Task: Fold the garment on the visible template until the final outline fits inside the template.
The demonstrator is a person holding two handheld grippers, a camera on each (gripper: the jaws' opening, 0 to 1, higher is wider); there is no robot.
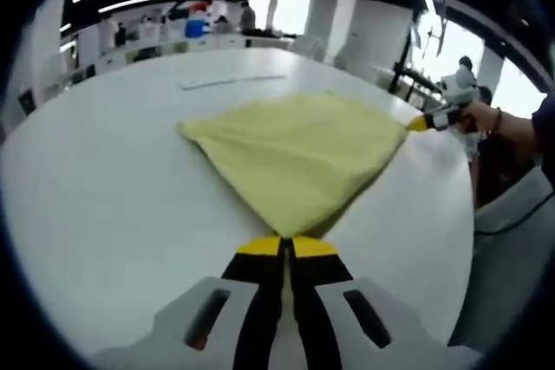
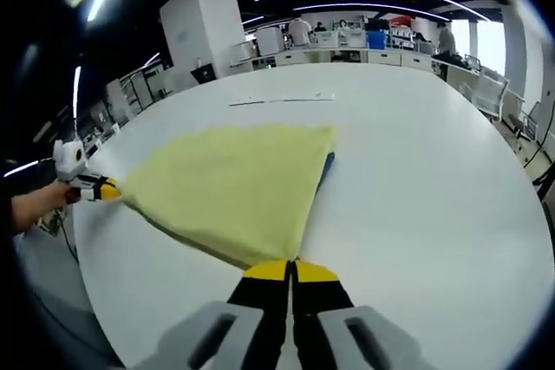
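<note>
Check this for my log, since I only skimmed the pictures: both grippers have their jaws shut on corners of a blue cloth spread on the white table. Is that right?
Not quite: the cloth is yellow, not blue, as the left gripper view shows. The rest holds. The left gripper and the right gripper each have their jaws shut on a corner of it, and it lies spread on the white table.

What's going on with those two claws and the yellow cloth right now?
Both claws shut on cloth corners: left claw, right claw. Cloth stretched between them over the white table. Nothing in the way.
</note>
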